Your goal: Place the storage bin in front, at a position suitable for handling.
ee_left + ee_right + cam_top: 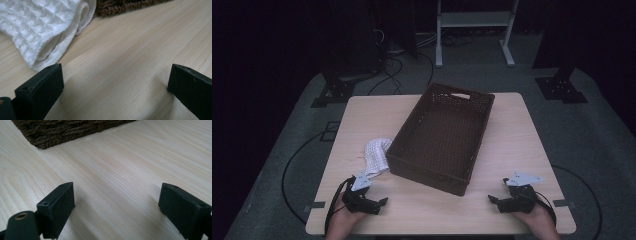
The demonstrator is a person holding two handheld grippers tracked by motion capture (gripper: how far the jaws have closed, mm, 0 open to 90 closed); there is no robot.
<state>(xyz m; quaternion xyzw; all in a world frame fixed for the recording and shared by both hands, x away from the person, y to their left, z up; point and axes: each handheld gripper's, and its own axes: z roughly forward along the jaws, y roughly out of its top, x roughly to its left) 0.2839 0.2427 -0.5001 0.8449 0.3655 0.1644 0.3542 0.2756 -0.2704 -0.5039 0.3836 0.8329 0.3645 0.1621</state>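
Both grippers, left (382, 202) and right (493, 200), rest wide open and empty near the basket (439, 137); a cloth (376, 155) touches its left side.

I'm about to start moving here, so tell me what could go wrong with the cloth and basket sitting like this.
1. The white waffle-weave cloth lies folded against the wicker basket, so the open left gripper might snag the weave or nudge the basket when reaching in.
2. It might pinch only the top layer of the fold, and the cloth would unfold and drag.
3. The basket sits askew on the wooden table; a push from the open right gripper could slide it.
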